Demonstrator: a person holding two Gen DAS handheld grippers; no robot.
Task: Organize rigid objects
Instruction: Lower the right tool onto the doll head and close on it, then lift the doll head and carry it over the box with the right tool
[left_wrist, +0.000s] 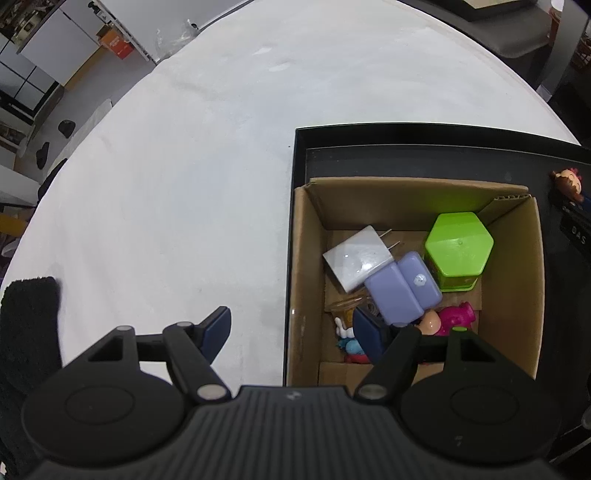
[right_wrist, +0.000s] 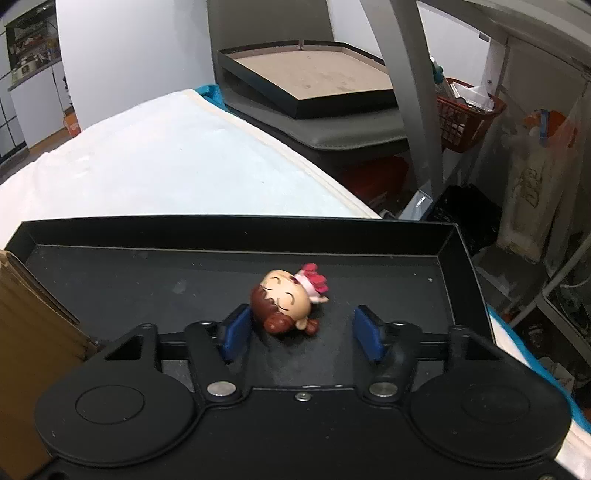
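A small doll figure with brown hair and a pink bow lies on its side on the floor of a black tray. My right gripper is open, its blue pads on either side of the doll, the left pad touching or nearly touching its hair. The doll also shows in the left wrist view. My left gripper is open and empty, straddling the left wall of a cardboard box that holds a green hexagonal container, a white charger, a purple case and small toys.
The cardboard box stands inside the black tray on a white table. A black cloth lies at the table's left edge. Beyond the table stand another dark tray on a grey seat, an orange basket and shelving.
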